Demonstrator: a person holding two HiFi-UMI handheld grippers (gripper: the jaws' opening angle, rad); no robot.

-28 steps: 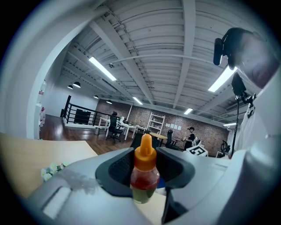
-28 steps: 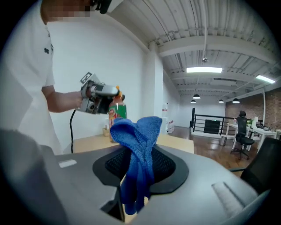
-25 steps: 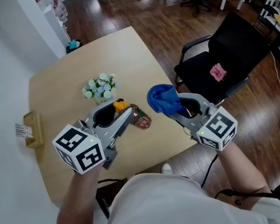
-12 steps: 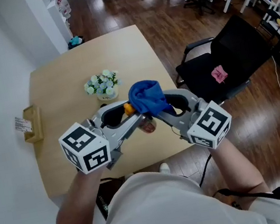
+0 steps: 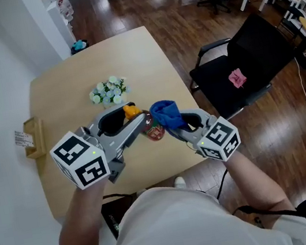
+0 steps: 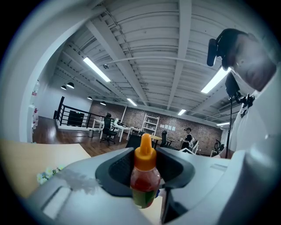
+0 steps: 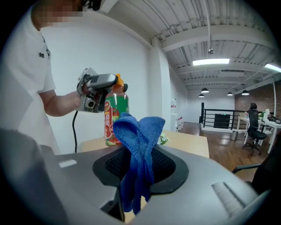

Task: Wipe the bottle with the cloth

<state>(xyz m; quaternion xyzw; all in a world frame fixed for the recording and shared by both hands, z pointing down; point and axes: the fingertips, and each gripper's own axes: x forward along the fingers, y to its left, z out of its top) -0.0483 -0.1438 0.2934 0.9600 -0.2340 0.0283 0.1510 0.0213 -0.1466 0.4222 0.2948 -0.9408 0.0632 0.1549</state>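
Cloth (image 5: 167,114) (blue, ribbed) beside glossy bottle (image 5: 154,130).

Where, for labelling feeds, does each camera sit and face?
Head view: on the person's head, facing steeply down at the table; shows both forearms, left tongs, right tongs.
Left gripper view: on the left tongs, facing along jaws shut on the bottle, ceiling behind.
Right gripper view: on the right tongs, facing the cloth it grips and the person's left forearm.
Shared: the bottle, in all three.
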